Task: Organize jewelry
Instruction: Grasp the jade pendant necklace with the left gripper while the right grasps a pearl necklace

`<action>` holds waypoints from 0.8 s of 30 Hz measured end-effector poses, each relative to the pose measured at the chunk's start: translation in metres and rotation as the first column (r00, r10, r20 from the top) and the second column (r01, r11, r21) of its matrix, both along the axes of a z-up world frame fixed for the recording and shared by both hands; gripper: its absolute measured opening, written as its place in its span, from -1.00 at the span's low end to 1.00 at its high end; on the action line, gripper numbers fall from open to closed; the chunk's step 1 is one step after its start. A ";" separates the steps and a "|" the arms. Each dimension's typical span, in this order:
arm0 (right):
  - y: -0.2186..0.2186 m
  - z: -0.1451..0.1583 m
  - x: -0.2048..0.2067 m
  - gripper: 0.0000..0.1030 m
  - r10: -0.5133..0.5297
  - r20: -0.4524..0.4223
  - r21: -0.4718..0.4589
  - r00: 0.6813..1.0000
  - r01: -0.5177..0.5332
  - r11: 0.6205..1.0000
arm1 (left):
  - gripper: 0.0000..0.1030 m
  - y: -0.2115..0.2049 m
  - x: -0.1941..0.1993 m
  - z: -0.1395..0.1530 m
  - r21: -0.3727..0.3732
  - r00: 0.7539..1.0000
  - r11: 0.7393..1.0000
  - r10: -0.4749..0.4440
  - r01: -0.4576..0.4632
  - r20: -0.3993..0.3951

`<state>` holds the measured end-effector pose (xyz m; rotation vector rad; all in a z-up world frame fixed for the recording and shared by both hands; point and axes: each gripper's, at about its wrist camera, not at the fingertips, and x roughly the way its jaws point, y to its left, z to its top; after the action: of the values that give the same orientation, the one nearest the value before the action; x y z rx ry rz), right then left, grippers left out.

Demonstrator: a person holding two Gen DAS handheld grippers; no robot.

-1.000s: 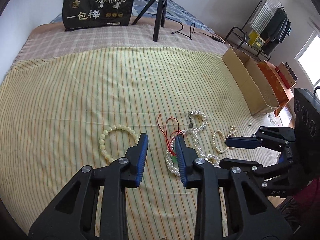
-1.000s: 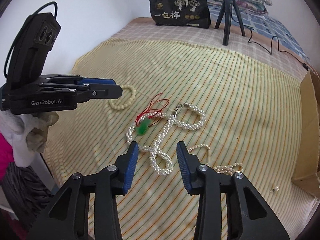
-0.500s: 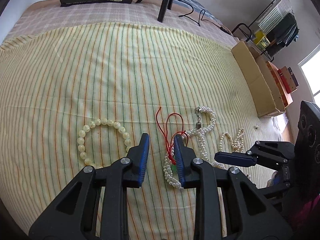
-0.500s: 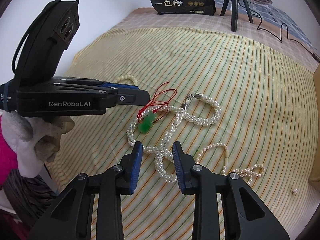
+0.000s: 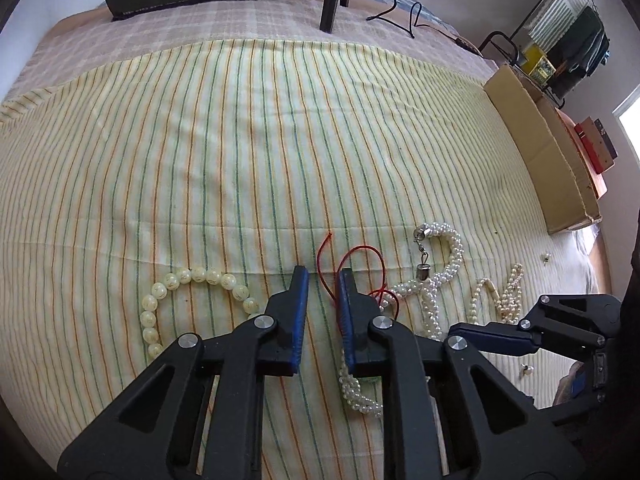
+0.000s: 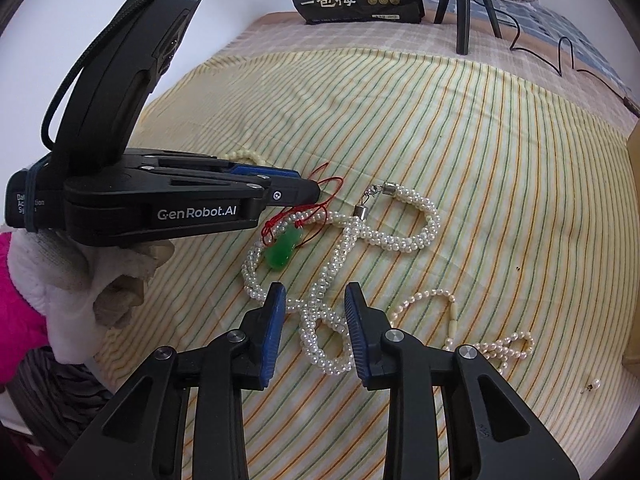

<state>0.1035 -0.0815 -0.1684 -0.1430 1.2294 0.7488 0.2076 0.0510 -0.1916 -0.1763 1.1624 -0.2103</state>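
Now my left gripper (image 5: 322, 300) is closing its fingers around the red cord (image 5: 326, 280), which runs between them but isn't pinched yet. My right gripper (image 6: 314, 312) holds its fingers part open, straddling the pearl rope (image 6: 320, 320) without pressing it. Both lie tangled on the striped bedspread (image 5: 240, 140), the green pendant (image 6: 283, 250) resting on the pearls. I'd pin the pearls first, then draw the cord away slowly so nothing snags.

Green pendant (image 6: 285, 251) (red cord (image 5: 362, 266)) atop twisted pearl rope (image 6: 404, 236) — tangled.
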 end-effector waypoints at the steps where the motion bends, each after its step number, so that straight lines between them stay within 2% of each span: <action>1: 0.000 -0.001 0.000 -0.45 0.000 -0.001 -0.003 1.000 0.000 1.000 | -0.88 -0.001 -0.001 0.000 0.014 1.000 1.000 -0.003 0.003 0.009; 4: 0.002 -0.004 0.000 -0.45 -0.001 0.002 -0.014 1.000 0.001 1.000 | -1.00 0.001 0.000 -0.001 -0.007 1.000 1.000 0.014 -0.014 0.014; 8: 0.005 -0.004 0.000 -0.45 -0.007 0.015 -0.022 1.000 0.008 1.000 | -1.00 0.009 0.000 0.001 -0.052 0.999 0.997 0.049 -0.049 0.011; 14: 0.010 -0.007 0.000 -0.45 -0.007 0.026 -0.041 1.000 0.008 0.999 | -1.00 0.013 -0.003 0.011 -0.079 0.997 0.995 0.066 -0.062 0.041; 15: 0.012 -0.007 0.000 -0.47 -0.004 0.031 -0.045 1.000 0.005 0.999 | -1.00 0.013 -0.004 0.014 -0.081 0.996 0.995 0.070 -0.066 0.049; 16: 0.012 -0.006 -0.001 -0.70 0.000 0.036 -0.048 0.999 0.002 0.999 | -1.00 0.012 -0.005 0.016 -0.086 0.996 0.994 0.074 -0.069 0.056; 17: 0.012 -0.006 -0.001 -0.82 0.002 0.037 -0.051 0.999 0.000 0.999 | -1.00 0.013 -0.006 0.019 -0.095 0.995 0.993 0.079 -0.073 0.062; 24: 0.007 0.009 -0.005 -0.87 -0.016 0.049 0.005 0.999 0.015 1.000 | -1.00 0.018 -0.014 0.047 -0.151 0.988 0.985 0.098 -0.080 0.120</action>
<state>0.0983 -0.0746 -0.1595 -0.1471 1.1809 0.7306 0.1938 0.0690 -0.1445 -0.3390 1.0101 -0.2246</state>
